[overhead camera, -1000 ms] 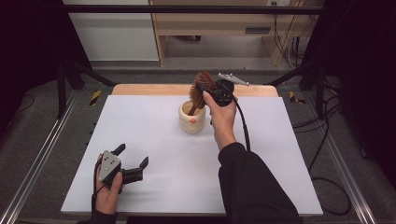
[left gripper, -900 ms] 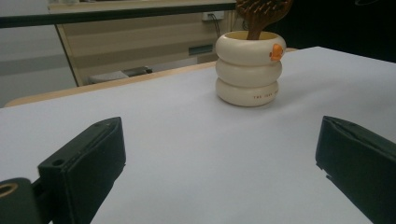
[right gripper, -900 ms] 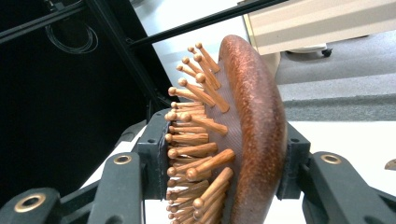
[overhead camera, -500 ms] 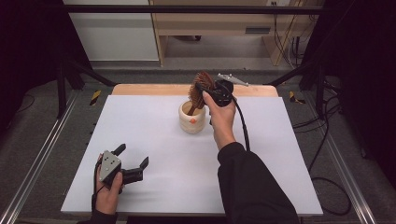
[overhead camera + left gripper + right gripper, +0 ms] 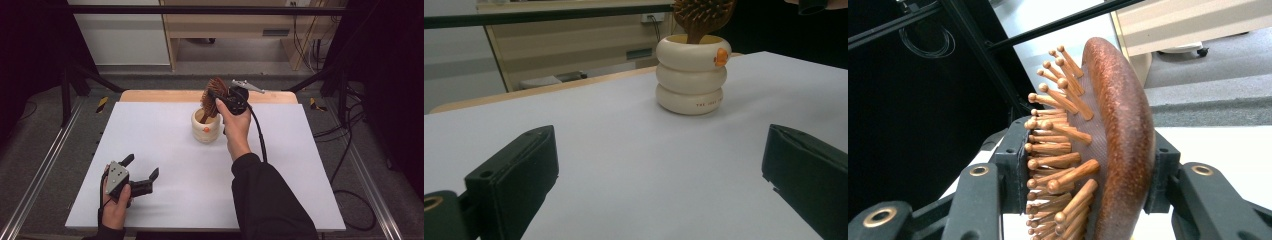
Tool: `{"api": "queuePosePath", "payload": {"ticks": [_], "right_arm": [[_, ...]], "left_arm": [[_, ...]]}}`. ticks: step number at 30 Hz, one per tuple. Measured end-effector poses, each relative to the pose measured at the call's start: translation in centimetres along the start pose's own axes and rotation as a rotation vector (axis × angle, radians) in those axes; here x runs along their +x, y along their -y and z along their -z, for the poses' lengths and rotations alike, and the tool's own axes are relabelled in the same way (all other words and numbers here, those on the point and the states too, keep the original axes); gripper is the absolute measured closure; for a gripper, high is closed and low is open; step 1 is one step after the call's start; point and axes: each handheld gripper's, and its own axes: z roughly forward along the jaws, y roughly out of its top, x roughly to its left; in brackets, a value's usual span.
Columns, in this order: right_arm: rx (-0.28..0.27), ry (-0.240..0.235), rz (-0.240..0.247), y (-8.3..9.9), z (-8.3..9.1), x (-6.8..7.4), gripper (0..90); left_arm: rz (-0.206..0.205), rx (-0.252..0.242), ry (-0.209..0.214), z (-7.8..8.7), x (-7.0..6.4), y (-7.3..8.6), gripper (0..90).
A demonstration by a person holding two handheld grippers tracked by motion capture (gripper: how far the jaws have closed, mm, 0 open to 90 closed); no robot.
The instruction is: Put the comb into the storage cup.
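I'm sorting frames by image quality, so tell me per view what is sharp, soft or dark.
High view: even light on the white table, surroundings dark. Left gripper view: cream cup crisp, near jaws soft. Right gripper view: hairbrush sharp between the jaws, background soft, left side black.

Even light from overhead falls on the white table (image 5: 165,135), which shows bright with no glare and faint, soft shadows (the darkest lie under the hands). The surroundings sink into near black. In the left gripper view the near jaws are blurred, the cup (image 5: 690,75) sharp. In the right gripper view the hairbrush (image 5: 1098,145) is crisp, the background washed-out.
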Motion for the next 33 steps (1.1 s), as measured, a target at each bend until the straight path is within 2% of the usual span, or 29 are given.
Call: {"api": "queuePosePath", "payload": {"ticks": [18,27,33], "right_arm": [[0.008,0.0,-0.008,0.41,-0.31,-0.14,49.2],[0.004,-0.001,-0.039,0.49,-0.2,-0.75,49.2],[0.005,-0.003,-0.034,0.5,-0.18,-0.73,49.1]], "left_arm": [[-0.002,0.004,0.004,-0.06,-0.04,0.05,1.7],[-0.002,0.004,0.005,-0.08,-0.06,0.06,1.7],[0.0,0.007,0.005,-0.14,-0.09,0.1,1.7]]}}
